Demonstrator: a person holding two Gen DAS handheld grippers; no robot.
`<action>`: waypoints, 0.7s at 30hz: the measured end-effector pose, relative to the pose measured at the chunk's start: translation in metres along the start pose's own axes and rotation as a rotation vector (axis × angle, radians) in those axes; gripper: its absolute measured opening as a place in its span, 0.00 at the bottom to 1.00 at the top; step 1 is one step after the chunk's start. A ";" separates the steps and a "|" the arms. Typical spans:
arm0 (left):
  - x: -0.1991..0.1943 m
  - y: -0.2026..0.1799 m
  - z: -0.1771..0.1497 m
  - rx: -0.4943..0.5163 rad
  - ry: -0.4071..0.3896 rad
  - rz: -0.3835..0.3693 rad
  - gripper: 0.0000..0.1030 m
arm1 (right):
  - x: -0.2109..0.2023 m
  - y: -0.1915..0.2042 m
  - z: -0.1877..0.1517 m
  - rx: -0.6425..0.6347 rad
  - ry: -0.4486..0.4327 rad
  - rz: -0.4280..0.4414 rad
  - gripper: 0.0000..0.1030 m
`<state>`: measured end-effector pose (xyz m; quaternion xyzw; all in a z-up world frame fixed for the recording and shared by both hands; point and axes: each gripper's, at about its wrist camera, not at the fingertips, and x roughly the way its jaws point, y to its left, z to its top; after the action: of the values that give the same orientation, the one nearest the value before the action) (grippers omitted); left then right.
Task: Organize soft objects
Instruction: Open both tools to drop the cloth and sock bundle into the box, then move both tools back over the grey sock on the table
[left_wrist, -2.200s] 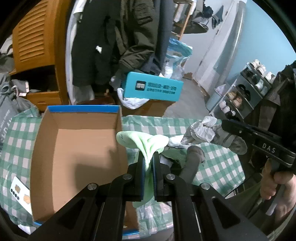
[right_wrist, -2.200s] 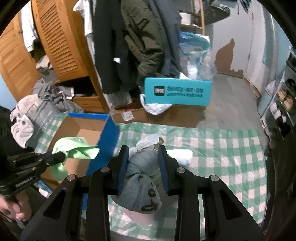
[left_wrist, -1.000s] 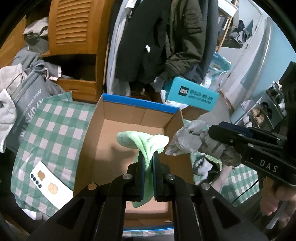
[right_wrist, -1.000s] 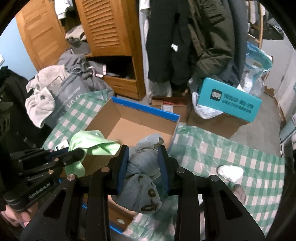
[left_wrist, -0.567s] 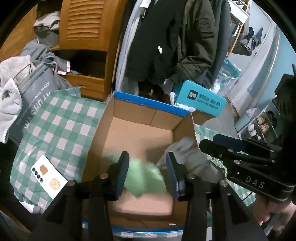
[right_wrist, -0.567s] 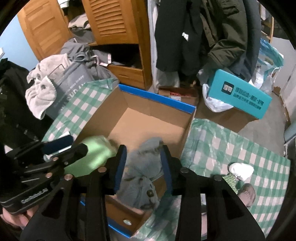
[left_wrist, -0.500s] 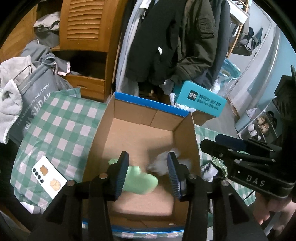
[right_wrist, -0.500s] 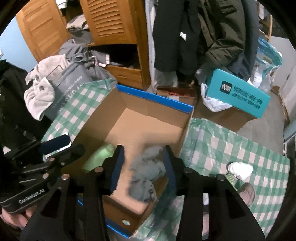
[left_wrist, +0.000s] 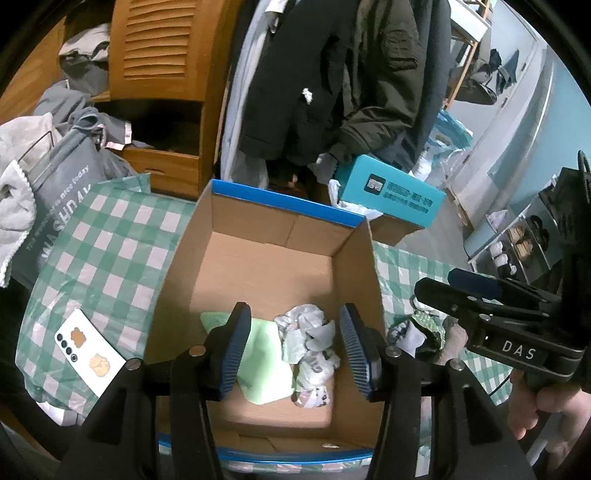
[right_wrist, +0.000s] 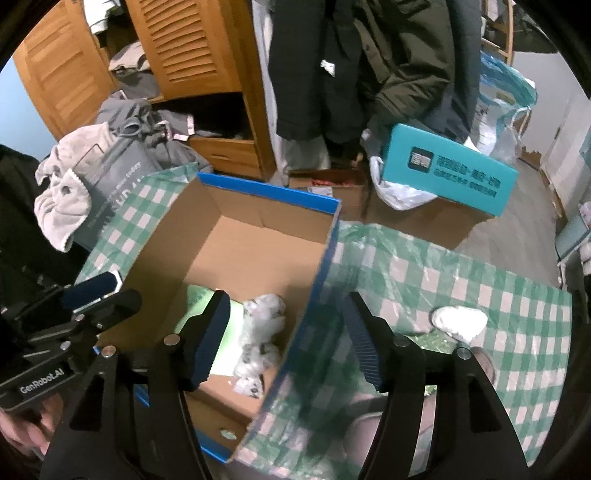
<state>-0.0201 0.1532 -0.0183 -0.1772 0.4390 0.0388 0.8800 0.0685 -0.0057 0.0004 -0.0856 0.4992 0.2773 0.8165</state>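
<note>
Left tool (left_wrist: 295, 341) and right tool (right_wrist: 286, 339) just opened, both empty.

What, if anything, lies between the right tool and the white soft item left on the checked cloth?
Nothing visible blocks it. The white soft item lies in the open on the checked cloth, outside the cardboard box. The right tool, jaws just opened and empty, straddles the box's right wall, which is not on the path to the item.

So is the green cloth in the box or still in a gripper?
In the box. The green cloth lies on the floor of the box beside a grey bundle; nothing pinches it.
</note>
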 end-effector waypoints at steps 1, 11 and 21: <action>0.001 -0.003 -0.001 0.005 0.001 -0.001 0.51 | -0.001 -0.003 -0.001 0.003 0.001 -0.002 0.64; 0.012 -0.039 -0.008 0.076 0.035 -0.023 0.54 | -0.012 -0.040 -0.017 0.057 0.004 -0.034 0.66; 0.024 -0.078 -0.016 0.157 0.070 -0.044 0.54 | -0.021 -0.087 -0.038 0.135 0.014 -0.079 0.66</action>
<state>0.0005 0.0724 -0.0244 -0.1186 0.4673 -0.0210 0.8758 0.0793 -0.1019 -0.0121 -0.0518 0.5188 0.2100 0.8271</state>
